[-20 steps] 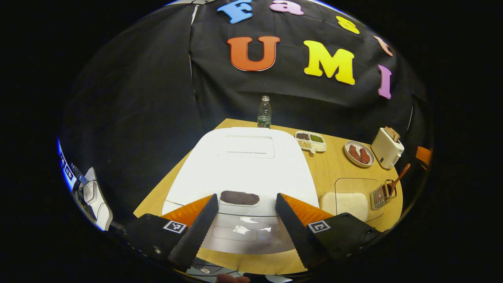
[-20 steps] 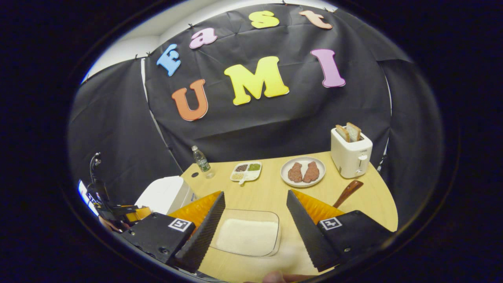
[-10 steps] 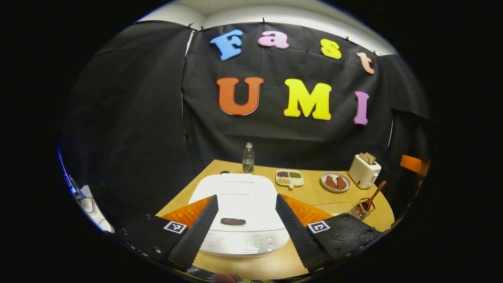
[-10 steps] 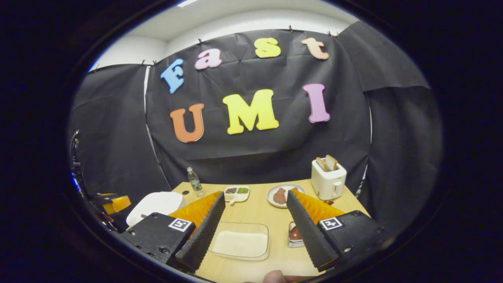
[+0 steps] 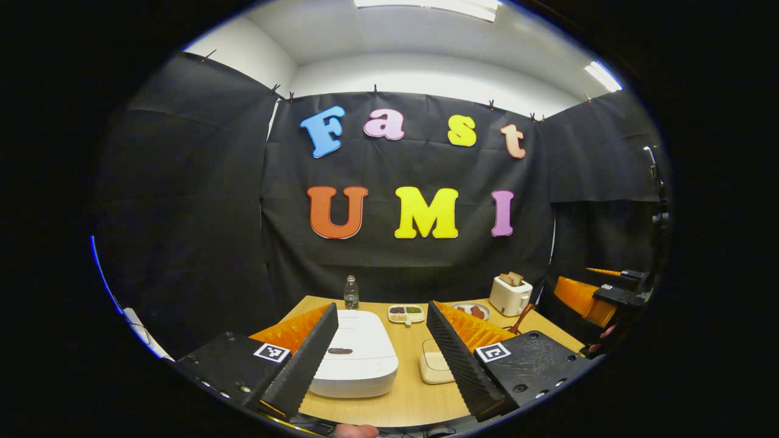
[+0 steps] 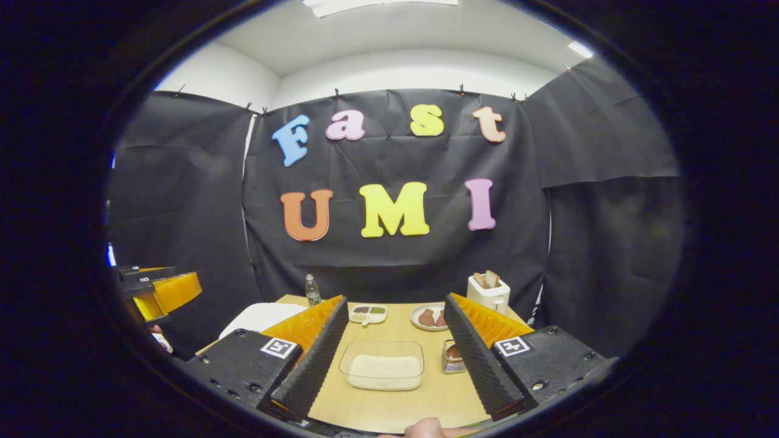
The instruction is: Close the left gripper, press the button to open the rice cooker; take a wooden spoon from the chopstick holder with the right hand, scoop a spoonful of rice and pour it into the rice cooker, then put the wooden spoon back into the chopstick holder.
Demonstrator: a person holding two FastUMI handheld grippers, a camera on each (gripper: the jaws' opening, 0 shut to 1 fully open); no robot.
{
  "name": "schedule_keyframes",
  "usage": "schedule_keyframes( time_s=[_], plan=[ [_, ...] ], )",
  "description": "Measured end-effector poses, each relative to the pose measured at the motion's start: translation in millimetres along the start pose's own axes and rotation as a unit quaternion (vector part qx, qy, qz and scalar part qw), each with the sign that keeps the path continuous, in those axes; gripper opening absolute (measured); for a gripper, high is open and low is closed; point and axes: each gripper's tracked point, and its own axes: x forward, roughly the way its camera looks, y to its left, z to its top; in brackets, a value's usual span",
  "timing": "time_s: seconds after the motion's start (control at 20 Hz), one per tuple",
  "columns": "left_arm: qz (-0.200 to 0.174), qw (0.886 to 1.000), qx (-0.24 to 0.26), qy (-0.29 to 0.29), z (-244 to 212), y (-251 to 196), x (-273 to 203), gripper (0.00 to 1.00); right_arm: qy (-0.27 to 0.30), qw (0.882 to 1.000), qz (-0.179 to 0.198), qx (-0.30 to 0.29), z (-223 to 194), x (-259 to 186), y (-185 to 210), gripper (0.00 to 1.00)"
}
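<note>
The white rice cooker [image 5: 356, 359] stands on the left of the wooden table [image 5: 408, 398] with its lid down and a dark button [image 5: 339, 351] near its front. My left gripper [image 5: 381, 310] hangs open, well back from the cooker and above the table's near edge. A glass dish of rice [image 6: 383, 368] lies in the middle. Beside it the wire chopstick holder [image 6: 453, 359] holds the wooden spoon [image 5: 523, 316], partly hidden by a finger. My right gripper [image 6: 395, 299] is open and empty, back from the dish. The left gripper [image 6: 161, 289] shows far left there.
Along the back of the table stand a water bottle [image 5: 351, 292], a divided tray of beans [image 5: 406, 312], a plate with meat pieces [image 6: 429, 317] and a white toaster [image 6: 487, 291] with bread. A person's fingertip [image 6: 420, 429] shows at the bottom edge.
Both grippers have drawn back and tilted up from the table, so the cooker and the rice dish look much smaller. Both stay open. The cooker's lid remains down.
</note>
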Motion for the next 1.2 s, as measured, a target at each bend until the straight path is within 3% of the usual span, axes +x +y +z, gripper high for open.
schedule_keyframes(
  time_s=[0.1, 0.5, 0.6, 1.05, 1.1, 1.2],
  plan=[
    [-0.002, 1.000, -0.004, -0.012, 10.1, -9.4, -16.7, 0.95, -0.013, 1.000, -0.006, -0.015, 5.4, -22.2, 0.4, 1.00],
    [-0.008, 1.000, -0.010, -0.015, 10.7, -33.9, -35.6, 0.95, -0.019, 0.999, -0.037, -0.008, 6.1, -68.8, -15.8, 0.96],
    [-0.014, 1.000, -0.012, -0.014, 12.7, -39.2, -37.3, 0.94, -0.015, 0.999, -0.036, -0.004, 4.0, -70.9, -16.4, 1.00],
    [-0.014, 1.000, -0.005, -0.016, 18.4, -40.4, -29.8, 0.94, -0.019, 0.999, -0.042, -0.005, 6.1, -66.4, -19.6, 1.00],
    [-0.015, 1.000, -0.004, -0.014, 17.9, -40.7, -29.5, 0.94, -0.017, 0.999, -0.042, -0.004, 3.6, -64.8, -19.8, 0.96],
    [-0.013, 1.000, -0.003, -0.014, 17.5, -39.4, -27.7, 0.94, -0.014, 0.999, -0.042, 0.001, 2.0, -62.5, -18.7, 1.00]
  ],
)
